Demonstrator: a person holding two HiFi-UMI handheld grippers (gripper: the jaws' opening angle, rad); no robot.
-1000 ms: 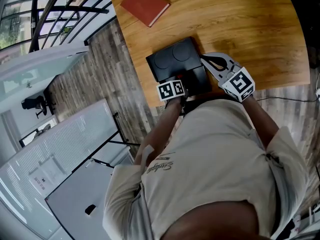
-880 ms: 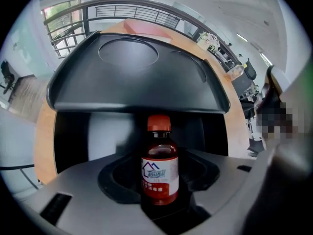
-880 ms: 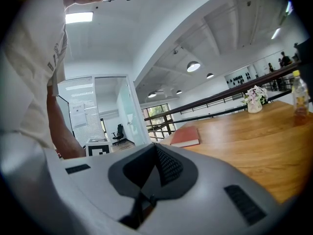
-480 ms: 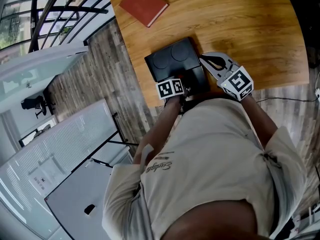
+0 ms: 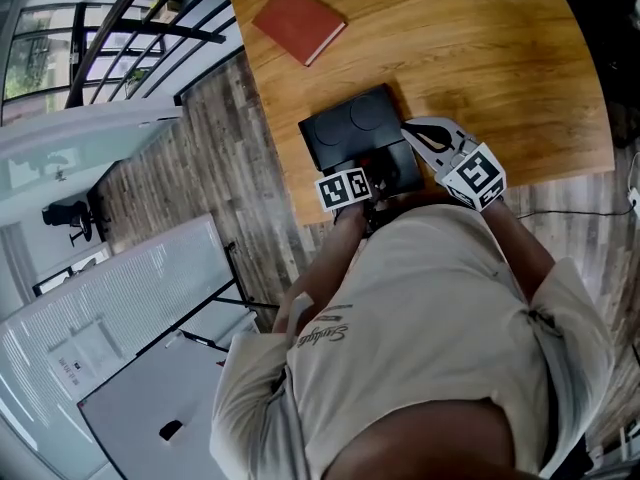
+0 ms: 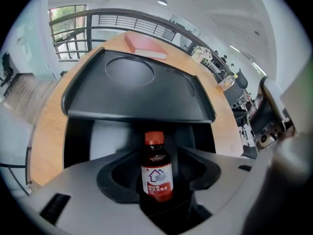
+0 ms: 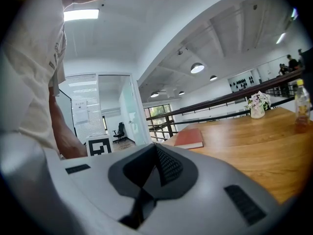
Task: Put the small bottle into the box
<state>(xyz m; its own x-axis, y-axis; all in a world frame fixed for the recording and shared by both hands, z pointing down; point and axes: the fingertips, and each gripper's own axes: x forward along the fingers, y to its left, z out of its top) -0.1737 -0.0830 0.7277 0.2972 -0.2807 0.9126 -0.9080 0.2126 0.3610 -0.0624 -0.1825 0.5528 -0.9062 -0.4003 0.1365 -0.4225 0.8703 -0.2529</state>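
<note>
The small bottle (image 6: 156, 158), brown glass with an orange cap and a white-and-red label, stands upright inside the black box (image 6: 76, 136) at the near edge of a wooden counter (image 5: 500, 58). The left hand-held gripper (image 6: 159, 180) reaches into the box around it. Its jaws are spread wide on either side of the bottle and do not appear to press on the glass, so the bottle seems to rest on the box floor under its own weight. The box lid (image 6: 137, 94) is tipped back behind the bottle, which leaves the opening clear for the reach from the front.

The right hand-held gripper (image 7: 149, 175) is closed with nothing between its jaws. It is held just beside the box on the person's right and takes no part in the placement, perhaps kept near for the lid.

A red book (image 5: 300, 23) lies well apart at the far left of the counter.

By the look of it, the placing is done or all but done. What seems left is to draw the left jaws straight back without knocking the tall, narrow bottle, which could topple easily.
</note>
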